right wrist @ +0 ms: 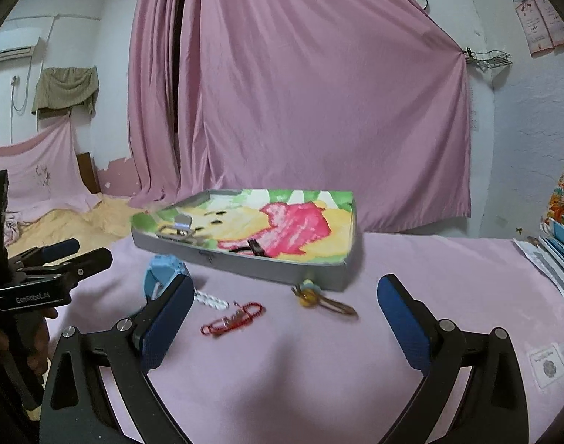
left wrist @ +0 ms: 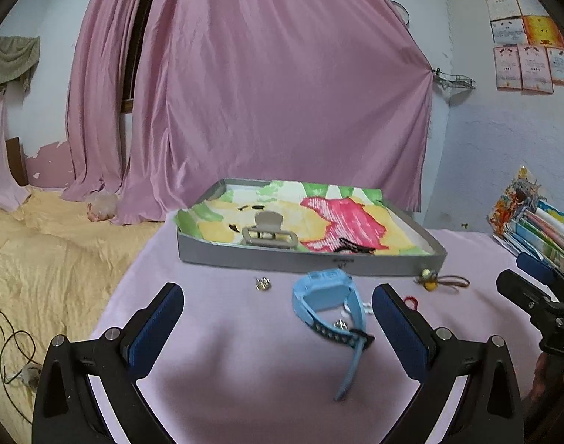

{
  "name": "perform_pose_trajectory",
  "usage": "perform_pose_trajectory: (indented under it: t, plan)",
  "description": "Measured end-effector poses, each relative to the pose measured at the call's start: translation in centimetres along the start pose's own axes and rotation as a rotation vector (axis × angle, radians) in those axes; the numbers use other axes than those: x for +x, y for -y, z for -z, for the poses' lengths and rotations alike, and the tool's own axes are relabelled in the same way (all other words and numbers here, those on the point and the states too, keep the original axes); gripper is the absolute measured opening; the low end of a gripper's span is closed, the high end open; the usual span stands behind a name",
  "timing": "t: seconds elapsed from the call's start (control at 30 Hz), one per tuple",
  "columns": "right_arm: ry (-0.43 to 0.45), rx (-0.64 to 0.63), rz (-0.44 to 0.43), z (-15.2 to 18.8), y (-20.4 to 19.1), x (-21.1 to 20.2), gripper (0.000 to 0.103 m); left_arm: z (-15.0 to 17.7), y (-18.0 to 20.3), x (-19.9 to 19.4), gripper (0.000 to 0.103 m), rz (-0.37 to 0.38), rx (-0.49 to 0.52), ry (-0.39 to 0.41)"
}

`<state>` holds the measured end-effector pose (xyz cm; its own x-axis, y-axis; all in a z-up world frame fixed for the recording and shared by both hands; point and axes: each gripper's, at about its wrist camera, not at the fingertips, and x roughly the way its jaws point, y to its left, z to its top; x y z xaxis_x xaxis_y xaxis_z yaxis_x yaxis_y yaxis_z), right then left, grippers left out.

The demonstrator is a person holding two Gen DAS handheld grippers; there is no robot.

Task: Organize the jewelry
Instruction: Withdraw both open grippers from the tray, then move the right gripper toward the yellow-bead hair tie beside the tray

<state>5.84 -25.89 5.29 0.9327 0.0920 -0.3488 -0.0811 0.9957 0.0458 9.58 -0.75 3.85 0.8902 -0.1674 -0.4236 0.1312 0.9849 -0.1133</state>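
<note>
Pink curtains [left wrist: 245, 92] hang behind one pink cloth-covered table [left wrist: 245, 351], where one grey tray [left wrist: 311, 257] holds one grey hair clip [left wrist: 269, 231] and a dark thing too blurry to name. In front of it lie one blue watch [left wrist: 328, 292], one red bracelet [right wrist: 232, 320], one yellow charm [right wrist: 307, 294] and a white piece half hidden behind the watch. Both the left gripper [left wrist: 278, 303] and the right gripper [right wrist: 285, 296] are spread wide, holding nothing.

blue watch [left wrist: 328, 296] on cloth | red bracelet [right wrist: 232, 320] beside | hair claw [left wrist: 269, 233] in tray [left wrist: 311, 257]
</note>
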Motion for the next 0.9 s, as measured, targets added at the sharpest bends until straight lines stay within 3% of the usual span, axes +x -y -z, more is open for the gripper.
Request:
perform_pose_trajectory:
  t: [0.3,0.6,0.9]
  plan:
    - [-0.036,0.018,0.015,1.5,0.6,-0.7,0.098,1.5,0.9,-0.2,0.102,0.001,0.028,-0.045]
    - [-0.109,0.022,0.037,2.3,1.4,0.1,0.098,2.5,2.1,1.8,0.102,0.023,0.045,-0.188]
    - [-0.305,0.022,-0.004,2.7,3.0,2.9,0.098,2.4,3.4,3.8,0.102,0.019,0.051,-0.292]
